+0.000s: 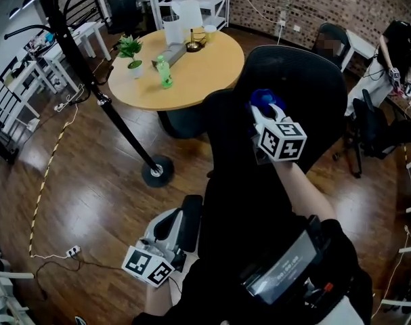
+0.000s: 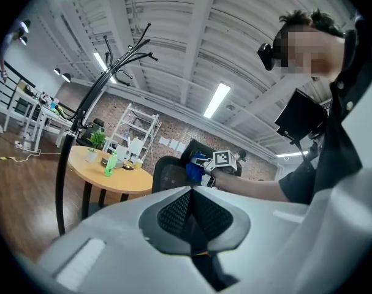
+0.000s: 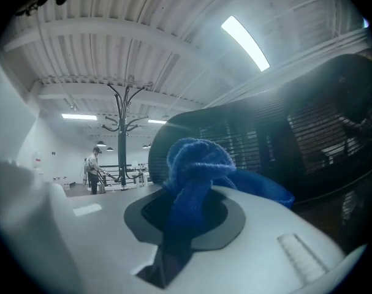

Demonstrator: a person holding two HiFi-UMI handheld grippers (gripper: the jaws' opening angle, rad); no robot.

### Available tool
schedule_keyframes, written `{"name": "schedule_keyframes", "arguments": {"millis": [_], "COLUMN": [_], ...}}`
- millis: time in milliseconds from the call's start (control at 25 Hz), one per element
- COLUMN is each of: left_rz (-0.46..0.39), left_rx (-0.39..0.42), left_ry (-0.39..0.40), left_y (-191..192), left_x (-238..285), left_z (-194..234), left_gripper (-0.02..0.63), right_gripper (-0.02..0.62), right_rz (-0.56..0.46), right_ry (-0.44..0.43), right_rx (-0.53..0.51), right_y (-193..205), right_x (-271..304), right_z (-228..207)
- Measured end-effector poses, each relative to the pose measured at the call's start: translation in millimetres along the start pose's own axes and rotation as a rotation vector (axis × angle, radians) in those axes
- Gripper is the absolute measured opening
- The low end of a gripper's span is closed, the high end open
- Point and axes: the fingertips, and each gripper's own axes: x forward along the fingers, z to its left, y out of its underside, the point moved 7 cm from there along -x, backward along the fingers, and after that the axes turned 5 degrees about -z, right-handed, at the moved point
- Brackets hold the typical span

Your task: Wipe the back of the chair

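Two tongs differed: the right tongs [image 1: 265,111] clamped a soft, light blue cloth [image 1: 262,99] by its bunched middle at the likely yielding mesh chair back [image 1: 307,73] beside the desk's [image 1: 198,80] near edge, while the left tongs [image 2: 192,195] hung closed, empty.

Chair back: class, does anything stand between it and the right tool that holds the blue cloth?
Nothing visible does. The right tool, shut on the blue cloth, is close up to the black mesh chair back. Only the cloth itself lies between them.
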Motion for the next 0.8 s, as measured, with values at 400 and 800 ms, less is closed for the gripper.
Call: {"name": "schedule_keyframes", "arguments": {"millis": [400,800], "left_rz": [-0.02,-0.023], "left_rx": [0.022,0.046], "left_ry": [-0.08,-0.133], "left_y": [-6,-7], "left_x": [-26,-33], "left_z": [-3,-10], "left_gripper": [0.005,0.005], "right_gripper": [0.054,0.054], "right_rz": [0.045,0.063], "right_ry": [-0.304,-0.205], "right_rx": [0.003,0.125], "right_y": [24,49], "right_x": [25,43], "right_z": [85,39]}}
